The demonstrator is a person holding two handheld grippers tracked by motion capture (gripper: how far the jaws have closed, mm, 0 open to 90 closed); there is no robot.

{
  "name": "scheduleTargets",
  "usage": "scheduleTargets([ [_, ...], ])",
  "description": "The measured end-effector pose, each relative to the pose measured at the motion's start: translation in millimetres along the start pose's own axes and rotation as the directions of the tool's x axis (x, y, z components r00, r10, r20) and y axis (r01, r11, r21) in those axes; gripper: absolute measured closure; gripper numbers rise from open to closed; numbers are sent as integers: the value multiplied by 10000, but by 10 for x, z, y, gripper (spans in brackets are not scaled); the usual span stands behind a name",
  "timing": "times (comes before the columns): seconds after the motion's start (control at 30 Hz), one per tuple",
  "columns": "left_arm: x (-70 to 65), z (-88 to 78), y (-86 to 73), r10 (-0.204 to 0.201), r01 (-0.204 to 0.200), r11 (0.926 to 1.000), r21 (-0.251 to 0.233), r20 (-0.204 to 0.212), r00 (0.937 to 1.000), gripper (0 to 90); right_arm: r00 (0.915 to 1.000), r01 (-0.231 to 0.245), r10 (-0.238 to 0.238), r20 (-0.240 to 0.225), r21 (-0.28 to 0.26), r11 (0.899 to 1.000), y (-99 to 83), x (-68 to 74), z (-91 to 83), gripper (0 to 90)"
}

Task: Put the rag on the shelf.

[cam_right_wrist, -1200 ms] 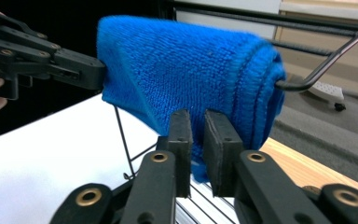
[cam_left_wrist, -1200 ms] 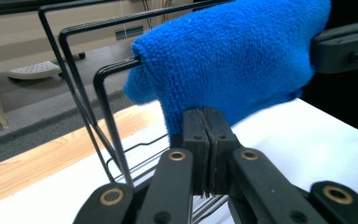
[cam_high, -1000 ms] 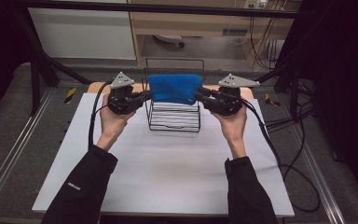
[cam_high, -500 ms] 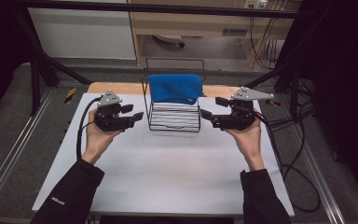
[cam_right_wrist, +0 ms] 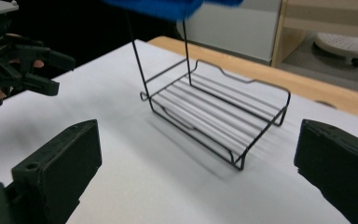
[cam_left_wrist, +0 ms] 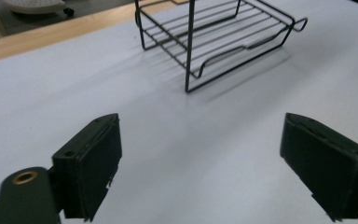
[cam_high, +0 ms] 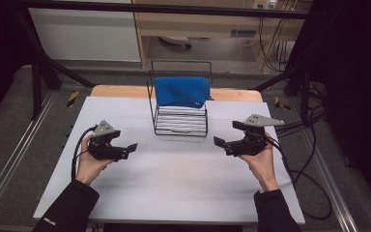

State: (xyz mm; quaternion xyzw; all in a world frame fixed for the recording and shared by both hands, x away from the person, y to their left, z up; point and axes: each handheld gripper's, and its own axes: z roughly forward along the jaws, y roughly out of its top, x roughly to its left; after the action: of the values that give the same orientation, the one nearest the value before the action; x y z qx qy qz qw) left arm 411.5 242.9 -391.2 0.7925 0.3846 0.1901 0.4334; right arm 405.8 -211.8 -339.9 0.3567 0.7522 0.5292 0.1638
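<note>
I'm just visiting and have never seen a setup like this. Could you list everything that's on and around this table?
Wire rack: one, black, standing at the far middle of the table.
Cloth: one, blue, draped over the rack's top.
Table: one, white top with a wooden far edge.
Cables: several, black, on the floor to the right.
Left gripper: one, black, jaws open with nothing between them, near the table's left side.
Right gripper: one, black, jaws open with nothing between them, near the table's right side.
</note>
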Motion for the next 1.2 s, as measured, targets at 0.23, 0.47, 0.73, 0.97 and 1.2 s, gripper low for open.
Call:
scheduleTargets([
  [0.23, 50, -60, -291, -119, 119, 9996, 239, -2, 9999, 80, 9999, -64, 69, -120, 385, 9992, -337, -68, -17, 5],
  [0.47, 91, -144, -500, -176, 177, 9991, 379, -21, 9998, 65, 9996, -279, 282, -16, 927, 9953, -721, -167, -71, 4],
  [0.73, 129, -209, -679, -228, 232, 9988, 434, -104, 9997, 60, 9970, -772, 763, 129, 1032, 9917, -1063, -301, -249, 4],
  [0.97, 131, -210, -772, -243, 246, 9985, 495, -75, 9997, 64, 9968, -795, 781, 159, 1203, 9896, -1192, -326, -311, 4],
  [1.2, 135, -221, -813, -278, 282, 9981, 546, -80, 9996, 66, 9976, -691, 676, 150, 1481, 9865, -1211, -311, -304, 4],
])
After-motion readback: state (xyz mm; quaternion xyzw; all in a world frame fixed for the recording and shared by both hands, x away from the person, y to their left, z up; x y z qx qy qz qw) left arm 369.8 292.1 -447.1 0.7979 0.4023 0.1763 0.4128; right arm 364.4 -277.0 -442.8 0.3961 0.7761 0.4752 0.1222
